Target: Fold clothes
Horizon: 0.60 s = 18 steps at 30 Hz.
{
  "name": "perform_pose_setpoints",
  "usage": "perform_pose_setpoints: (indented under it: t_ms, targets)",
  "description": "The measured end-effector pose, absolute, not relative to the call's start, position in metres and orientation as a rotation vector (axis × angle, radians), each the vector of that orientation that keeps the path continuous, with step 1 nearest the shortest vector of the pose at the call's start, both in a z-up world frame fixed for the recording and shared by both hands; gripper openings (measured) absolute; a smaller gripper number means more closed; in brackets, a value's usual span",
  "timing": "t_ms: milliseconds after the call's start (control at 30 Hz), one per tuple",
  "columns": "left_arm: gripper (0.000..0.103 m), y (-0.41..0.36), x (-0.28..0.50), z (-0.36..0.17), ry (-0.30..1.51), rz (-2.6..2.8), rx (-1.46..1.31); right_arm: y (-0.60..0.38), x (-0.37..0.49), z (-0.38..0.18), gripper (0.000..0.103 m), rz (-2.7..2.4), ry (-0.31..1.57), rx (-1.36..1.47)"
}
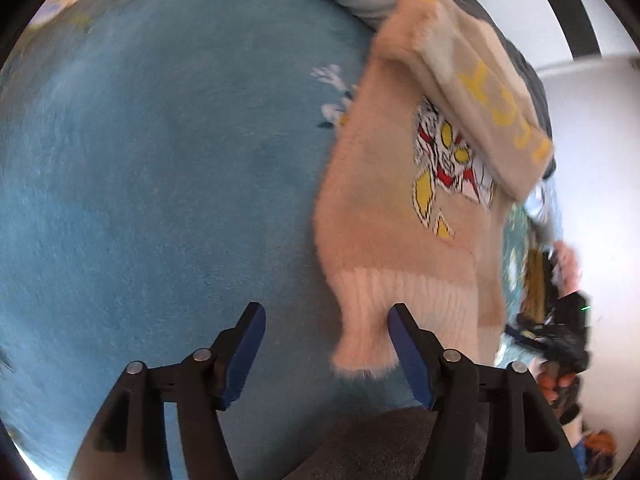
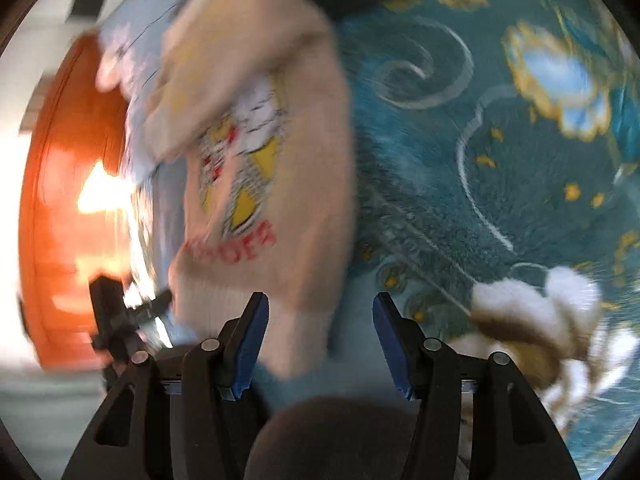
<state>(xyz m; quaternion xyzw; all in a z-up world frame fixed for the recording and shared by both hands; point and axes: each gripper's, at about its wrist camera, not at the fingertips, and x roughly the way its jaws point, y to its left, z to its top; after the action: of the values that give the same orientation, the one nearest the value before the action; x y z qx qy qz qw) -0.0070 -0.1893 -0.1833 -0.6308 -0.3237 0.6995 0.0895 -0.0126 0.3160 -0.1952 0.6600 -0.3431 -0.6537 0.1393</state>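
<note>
Fuzzy peach sweater (image 1: 400,240) lies on blue blanket (image 1: 160,200).

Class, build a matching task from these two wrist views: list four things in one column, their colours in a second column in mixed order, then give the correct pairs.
Things:
1. sweater
2. blanket
3. left gripper pads
4. letters on the folded sleeve

Colours:
A. yellow
B. dark blue
C. peach
D. teal blue

Pairs: 1-C, 2-D, 3-B, 4-A
</note>
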Motion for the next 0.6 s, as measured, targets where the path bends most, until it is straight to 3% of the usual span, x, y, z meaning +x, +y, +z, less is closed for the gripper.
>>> perform_pose_setpoints:
  t_ms: [133, 400, 500, 567, 600]
  targets:
    - [0.072, -0.192, -0.012, -0.191, -1.044, 2.053, -1.847, 0.321, -0.018, -0.216, 0.056, -1.832, -1.1, 1.918]
    - [0.07, -0.167, -0.027, -0.198, -1.022, 1.936, -1.81, 0.306, -0.027, -0.224, 0.057, -1.762, -1.024, 1.934]
    - [0.068, -0.163, -0.03, -0.2, -1.018, 1.937, -1.797, 0.292, -0.027, -0.225, 0.043, -1.724, -0.952, 1.923]
    - [0.057, -0.163, -0.03, -0.201, -1.039, 1.938, -1.788, 0.284, -0.026, -0.224, 0.035, -1.727, -0.891, 1.925]
    - [0.052, -0.163, -0.03, -0.199, -1.028, 1.952, -1.785, 0.28, -0.026, -0.222, 0.024, -1.73, -0.863, 1.923]
